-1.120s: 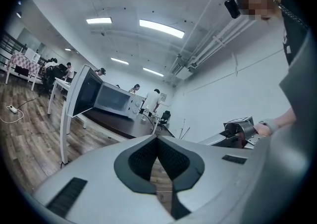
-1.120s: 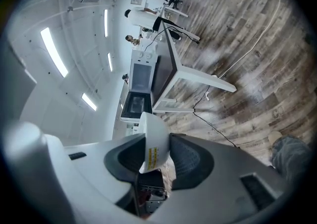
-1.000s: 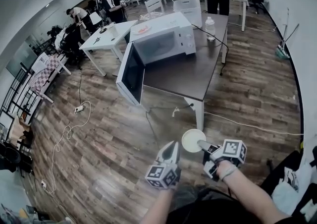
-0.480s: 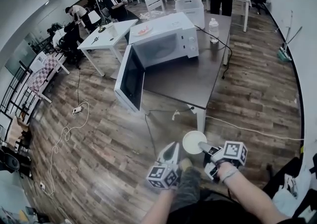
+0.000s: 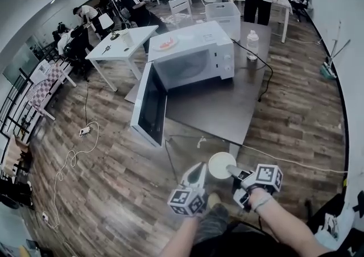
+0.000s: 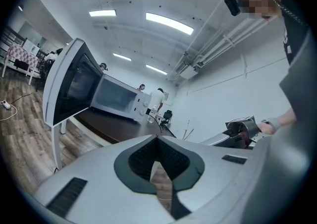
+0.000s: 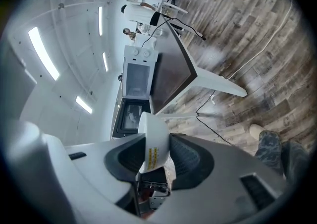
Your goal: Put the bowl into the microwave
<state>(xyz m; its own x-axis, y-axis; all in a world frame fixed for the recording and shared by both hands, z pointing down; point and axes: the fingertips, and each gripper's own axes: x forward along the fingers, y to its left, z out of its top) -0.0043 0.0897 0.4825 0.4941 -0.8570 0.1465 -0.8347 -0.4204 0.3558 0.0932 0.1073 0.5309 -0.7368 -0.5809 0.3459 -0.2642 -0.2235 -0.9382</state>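
- The right gripper (image 7: 159,143) is pinching the rim of a small round white bowl (image 5: 220,164), its jaws set apart by the wall's thickness, one pad inside and one outside.
- The bowl is hanging over the wood-plank floor (image 5: 114,182), well apart from the white box-shaped microwave (image 5: 196,57) and on its open front side.
- The microwave is sitting on a dark brown rectangular table (image 5: 222,105), with its dark-glass door (image 5: 149,105) standing wide open past the table edge.
- The left gripper (image 6: 157,139) is showing its jaws pressed together at the tips, gripping nothing, just beside the bowl and equally far from the microwave.
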